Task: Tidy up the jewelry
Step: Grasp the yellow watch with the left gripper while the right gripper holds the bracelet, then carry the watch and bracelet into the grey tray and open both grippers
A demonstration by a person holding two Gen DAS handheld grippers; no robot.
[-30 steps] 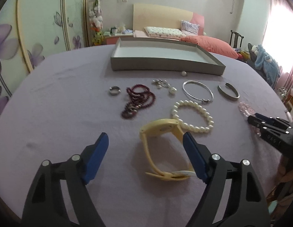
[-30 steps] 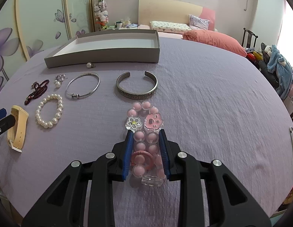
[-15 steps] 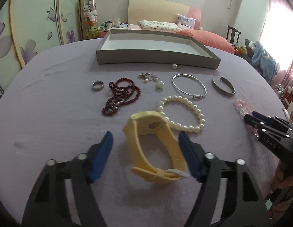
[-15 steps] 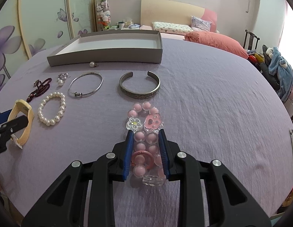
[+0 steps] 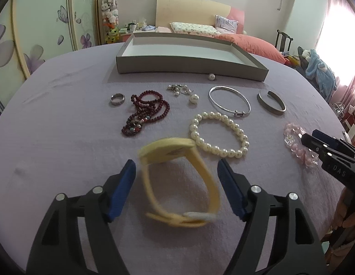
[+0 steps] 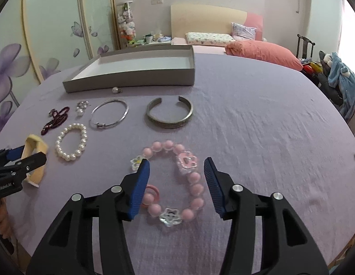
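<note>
While the right tongs (image 6: 176,184) have just been opening, the pink bracelet (image 6: 171,183) that was pinched narrow between the pads a second ago now lies slack and round on the purple cloth (image 6: 257,137). It sits between the blue pads, which stand clear of its right side; the left pad overlaps the beads in view, so contact there I can't call. Released, by the look of it. Over on the left tongs (image 5: 176,186), the jaws have just widened a touch and stand open around the yellow watch (image 5: 179,178), which looks blurred and sits between the pads, touching neither. So nothing is gripped by either hand right now. Further out lie the pearl bracelet (image 5: 219,135), the thin bangle (image 5: 230,100), the cuff (image 5: 271,102), the red beads (image 5: 145,112), the ring (image 5: 117,99) and small pearl pieces, all short of the grey tray (image 5: 191,67), which holds nothing yet. Sorting hasn't really begun; both pieces need a fresh grip.
</note>
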